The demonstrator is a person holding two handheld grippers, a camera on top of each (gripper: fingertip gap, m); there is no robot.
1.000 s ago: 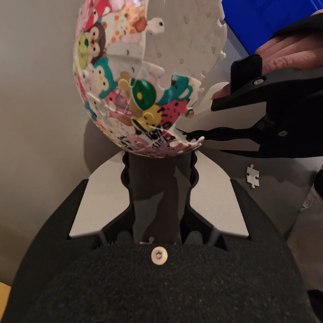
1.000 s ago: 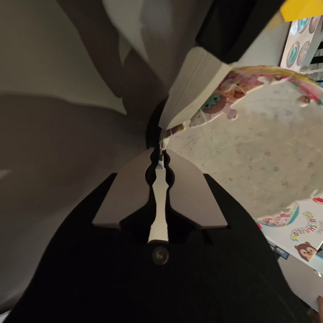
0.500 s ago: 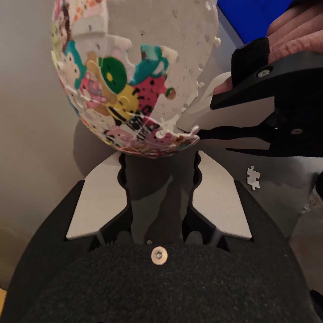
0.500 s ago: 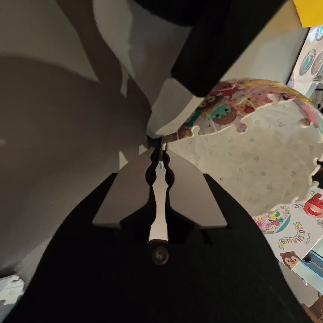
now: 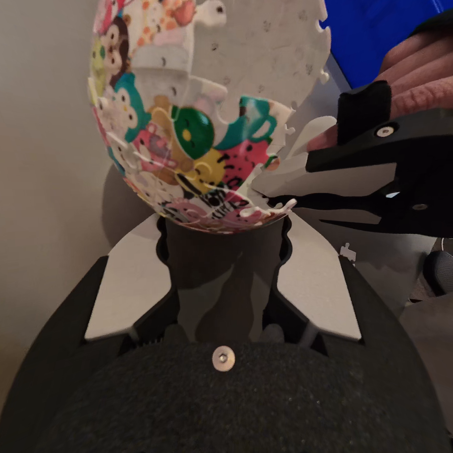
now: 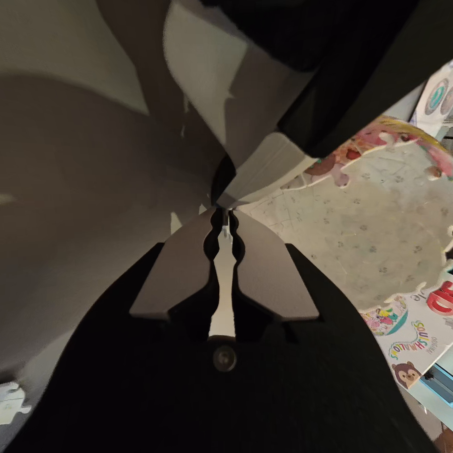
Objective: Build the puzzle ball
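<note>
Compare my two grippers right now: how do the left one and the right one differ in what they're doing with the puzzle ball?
The left gripper has its fingers spread wide, while the right gripper has its fingers nearly shut. The left gripper has the rounded bottom of the puzzle ball at its fingertips; the right gripper pinches the shell's jagged open edge. Both have pale fingers on black bodies.

Half-built colourful puzzle ball (image 5: 186, 137), white inside showing, apparently lifted off table
</note>
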